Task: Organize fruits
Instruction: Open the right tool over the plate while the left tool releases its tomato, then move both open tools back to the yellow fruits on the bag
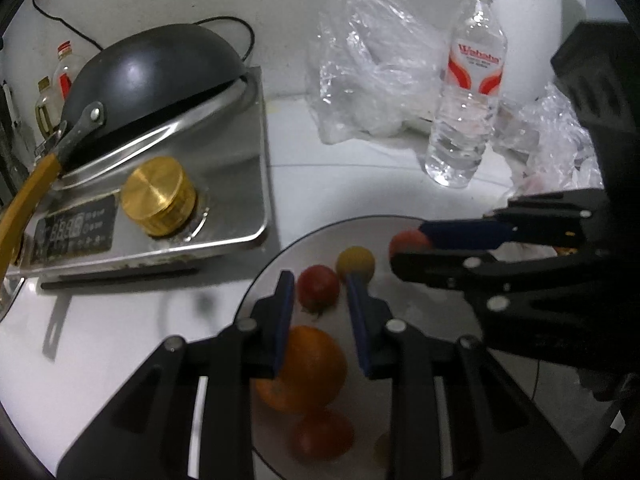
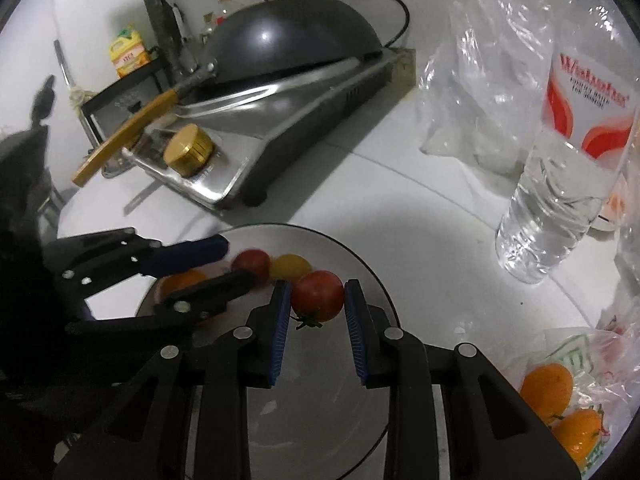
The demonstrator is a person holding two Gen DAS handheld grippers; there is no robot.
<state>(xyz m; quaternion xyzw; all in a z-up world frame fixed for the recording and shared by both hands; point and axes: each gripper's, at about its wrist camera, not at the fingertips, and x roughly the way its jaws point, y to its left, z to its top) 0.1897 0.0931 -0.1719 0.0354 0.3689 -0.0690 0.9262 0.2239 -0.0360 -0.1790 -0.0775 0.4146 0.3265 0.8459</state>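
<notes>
Gripping small, soft, slick-skinned tomato (image 2: 317, 295) across its middle over plate (image 2: 362, 264) with right gripper (image 2: 317, 300), pressing lightly; left gripper (image 1: 320, 294) hovering narrowed, empty.

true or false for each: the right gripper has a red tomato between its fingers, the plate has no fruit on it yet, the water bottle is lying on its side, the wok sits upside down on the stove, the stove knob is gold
1. The right gripper has a red tomato between its fingers. True.
2. The plate has no fruit on it yet. False: an orange, a yellow tomato and red tomatoes lie on it.
3. The water bottle is lying on its side. False: it stands upright.
4. The wok sits upside down on the stove. True.
5. The stove knob is gold. True.
</notes>
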